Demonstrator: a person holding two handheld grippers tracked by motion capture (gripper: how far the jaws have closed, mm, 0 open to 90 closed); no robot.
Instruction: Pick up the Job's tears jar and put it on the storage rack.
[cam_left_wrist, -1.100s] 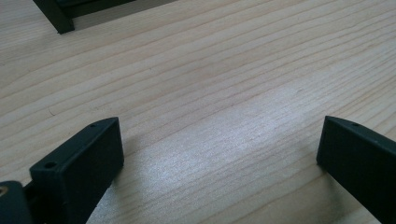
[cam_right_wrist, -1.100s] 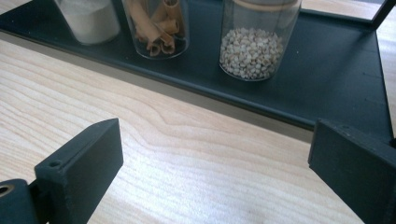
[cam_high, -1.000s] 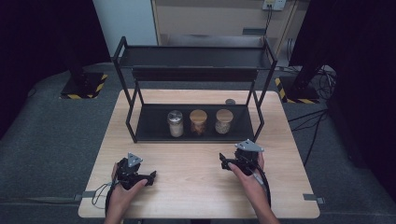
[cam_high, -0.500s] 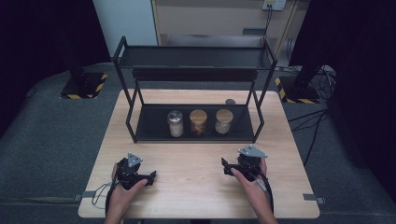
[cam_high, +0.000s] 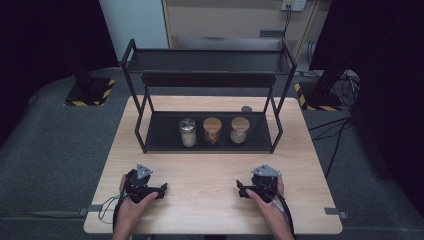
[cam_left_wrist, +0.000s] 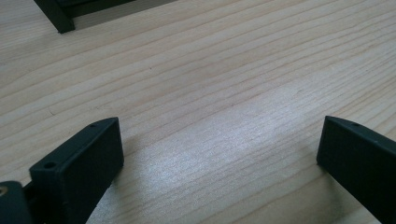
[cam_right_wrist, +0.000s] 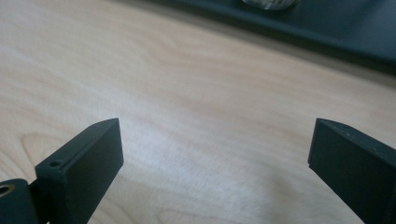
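Observation:
Three jars stand in a row on the bottom shelf of a black metal rack (cam_high: 141, 127): a silver-lidded jar (cam_high: 188, 132) at left, a wood-lidded jar (cam_high: 212, 130) in the middle, another wood-lidded jar (cam_high: 239, 129) at right. My left gripper (cam_high: 162, 190) lies low on the wooden table (cam_high: 210, 175) near its front left, open and empty, jaws wide apart (cam_left_wrist: 219, 154). My right gripper (cam_high: 240, 190) rests near the front right, open and empty (cam_right_wrist: 215, 154), its jaws pointing left towards the other gripper. Both are well short of the rack.
A small dark round object (cam_high: 246, 108) sits on the table behind the rack's right side. The rack's lower tray edge (cam_right_wrist: 303, 32) crosses the top of the right gripper view; one rack foot (cam_left_wrist: 58, 18) shows in the left gripper view. Grey floor surrounds the table.
My right gripper has sunk and drawn back towards the table's front edge. The left gripper has stayed in place.

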